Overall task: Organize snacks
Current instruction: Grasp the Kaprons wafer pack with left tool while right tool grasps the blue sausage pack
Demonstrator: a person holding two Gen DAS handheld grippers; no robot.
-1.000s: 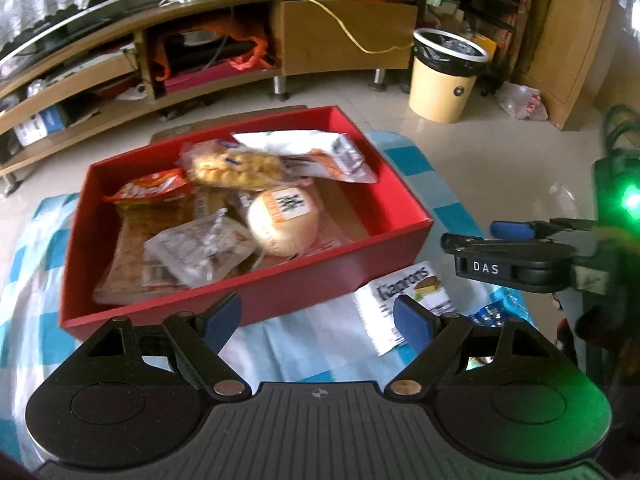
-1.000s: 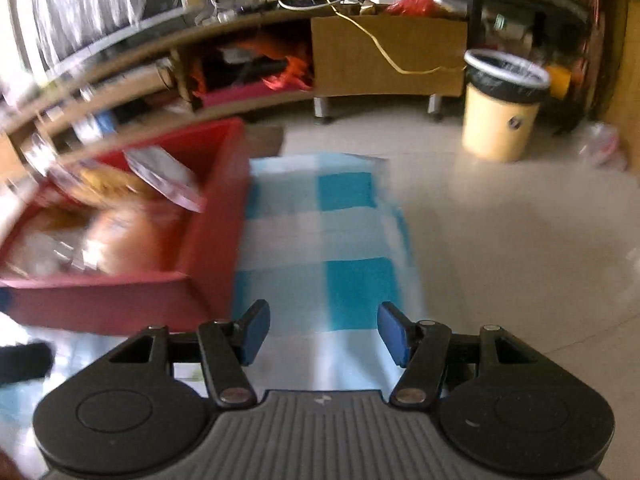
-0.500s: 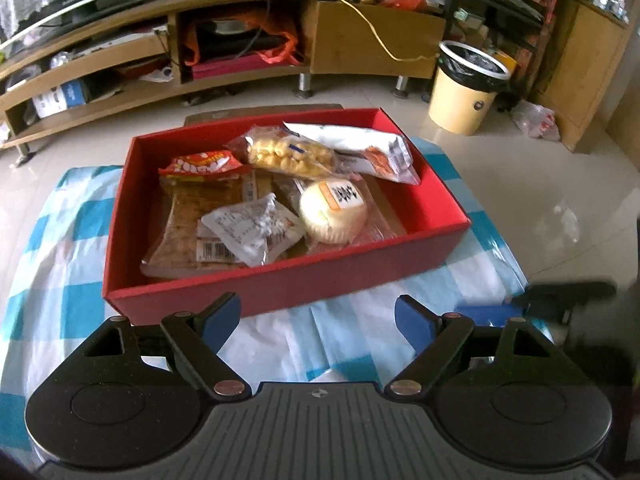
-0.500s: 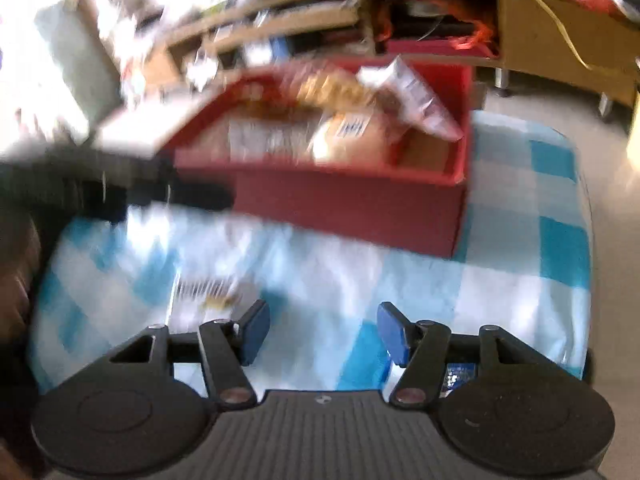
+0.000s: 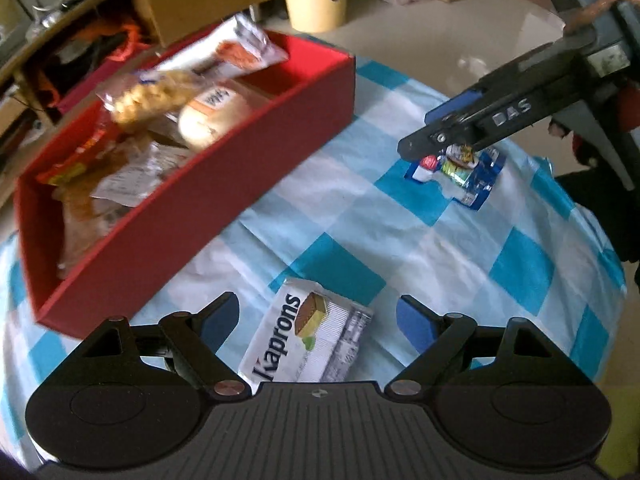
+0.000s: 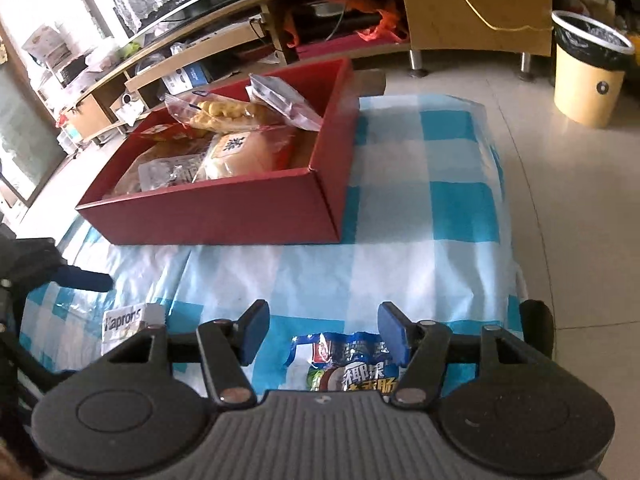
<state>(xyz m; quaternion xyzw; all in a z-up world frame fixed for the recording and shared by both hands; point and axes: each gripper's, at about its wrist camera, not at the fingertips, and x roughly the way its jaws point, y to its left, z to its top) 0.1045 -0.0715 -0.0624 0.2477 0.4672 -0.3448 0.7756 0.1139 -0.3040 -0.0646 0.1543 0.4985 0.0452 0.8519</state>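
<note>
Red cardboard box (image 6: 256, 212) sits on a blue-and-white checked cloth (image 6: 432, 208), holding several wrapped snacks: a bag of pale yellow puffs (image 6: 218, 112), a round bun in clear wrap (image 6: 244, 154), a silver-edged packet (image 6: 284, 100) leaning on the far wall, and flat cracker packs, partly blurred in the left wrist view.

Left gripper (image 5: 318, 320): fingers spread wide, nothing between the pads. White Kaprons wafer packet (image 5: 308, 340) lies flat on the cloth directly below the gap, between the two fingers in the view; contact cannot be told. It is outside the box, near the box's front wall.

Right gripper (image 6: 324, 330): fingers spread, pads empty. Blue snack packet (image 6: 348, 364) with green print lies on the cloth under the gap, its near part hidden by the gripper body. In the left wrist view the right gripper (image 5: 448, 136) hangs just above this packet (image 5: 460, 172), well apart from the box.

Background: low wooden TV bench (image 6: 280, 32), yellow waste bin (image 6: 588, 76) with black liner on tiled floor.
</note>
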